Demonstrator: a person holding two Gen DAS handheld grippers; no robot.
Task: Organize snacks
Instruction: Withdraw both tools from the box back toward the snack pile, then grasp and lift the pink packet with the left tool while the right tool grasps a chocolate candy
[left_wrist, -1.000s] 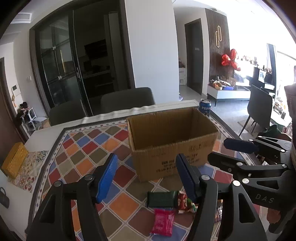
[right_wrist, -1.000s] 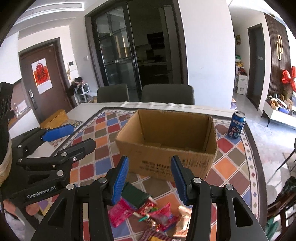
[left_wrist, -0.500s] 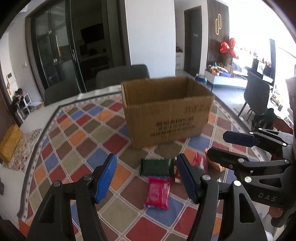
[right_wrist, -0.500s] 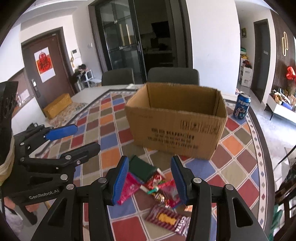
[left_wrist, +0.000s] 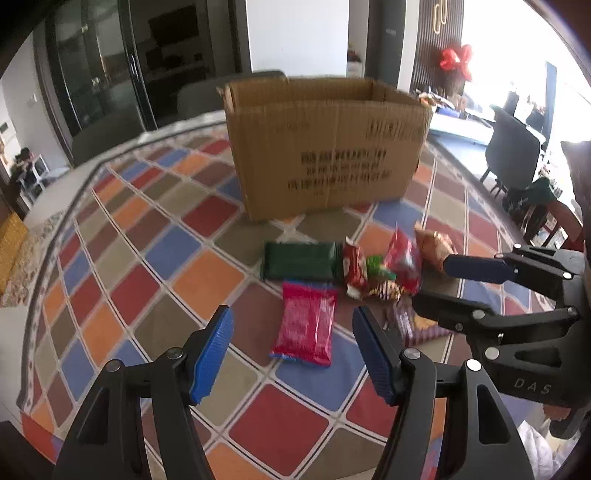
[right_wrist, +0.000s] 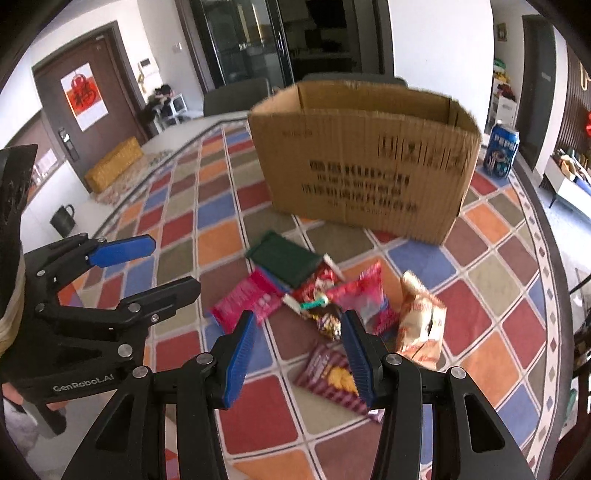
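An open cardboard box stands on the checkered tablecloth. In front of it lies a heap of snack packets: a dark green pack, a pink pack, red wrappers, a tan bag and a striped pack. My left gripper is open and empty, just short of the pink pack. My right gripper is open and empty over the near edge of the heap. Each gripper shows in the other's view.
A blue Pepsi can stands right of the box. A yellow box lies at the table's far left edge. Dark chairs stand behind the table. A dark mug sits off the left side.
Both grippers have dropped lower and moved in toward the snack heap; the box and packets now look larger and nearer. Both stay open and empty.
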